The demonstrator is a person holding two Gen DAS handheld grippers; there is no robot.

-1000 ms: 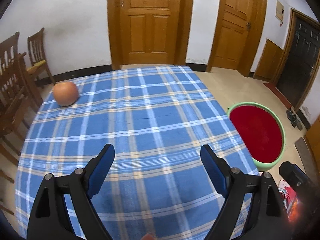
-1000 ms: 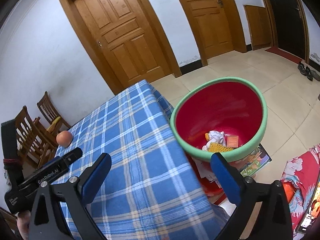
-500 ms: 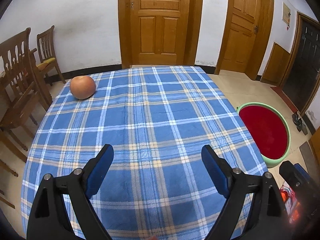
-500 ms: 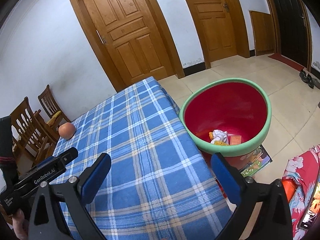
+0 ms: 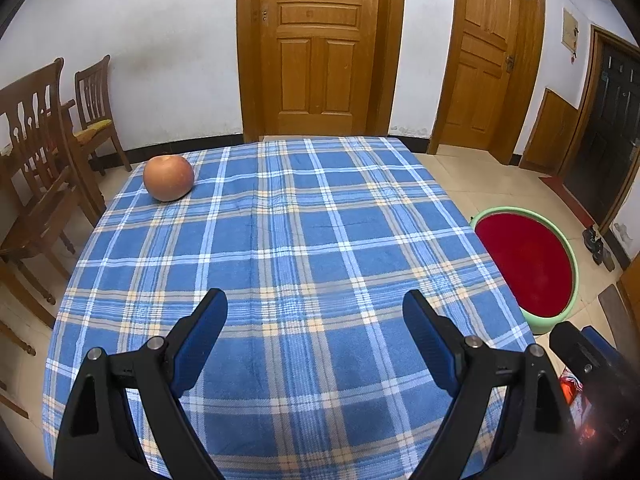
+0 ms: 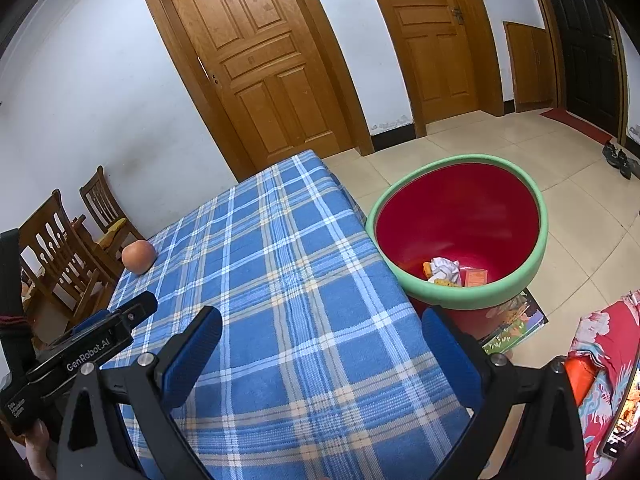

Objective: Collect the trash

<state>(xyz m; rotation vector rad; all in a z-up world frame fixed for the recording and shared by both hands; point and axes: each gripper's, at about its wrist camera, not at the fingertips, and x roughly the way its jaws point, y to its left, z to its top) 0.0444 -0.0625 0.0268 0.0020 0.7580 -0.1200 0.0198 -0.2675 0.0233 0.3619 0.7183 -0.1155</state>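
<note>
The table (image 5: 304, 240), covered by a blue plaid cloth, is the largest item and lies directly beneath and ahead of both claws. Three doors stand in the far wall beyond it: two of brown wood (image 5: 316, 44) and one dark (image 5: 612, 128), off to the right. Two wooden chairs (image 5: 40, 152) stand left of the table, well clear of either claw.

On the floor to the right of the table sits one basin (image 6: 536, 256), green outside and red inside, just beyond the right claw's right finger. It holds the collected trash (image 6: 444, 270): a crumpled white paper, yellow scraps and an orange packet, counted as one small heap. A printed sheet (image 6: 516, 324) lies under the basin's near edge.

The left gripper (image 5: 316, 332) is spread wide, with nothing between its blue pads (image 5: 200, 340) and nothing touching them; only cloth shows in the gap. The right gripper (image 6: 320, 352) is likewise spread wide and empty, over the table's near right part. The left unit's black body is visible to its left, held by a hand (image 6: 36, 448).

One round orange-red fruit (image 5: 168, 178) rests on the cloth at the far left corner, well ahead and left of the left claw. Nothing stands between claw and fruit. One pair of shoes (image 5: 596, 242) lies near the dark door.
</note>
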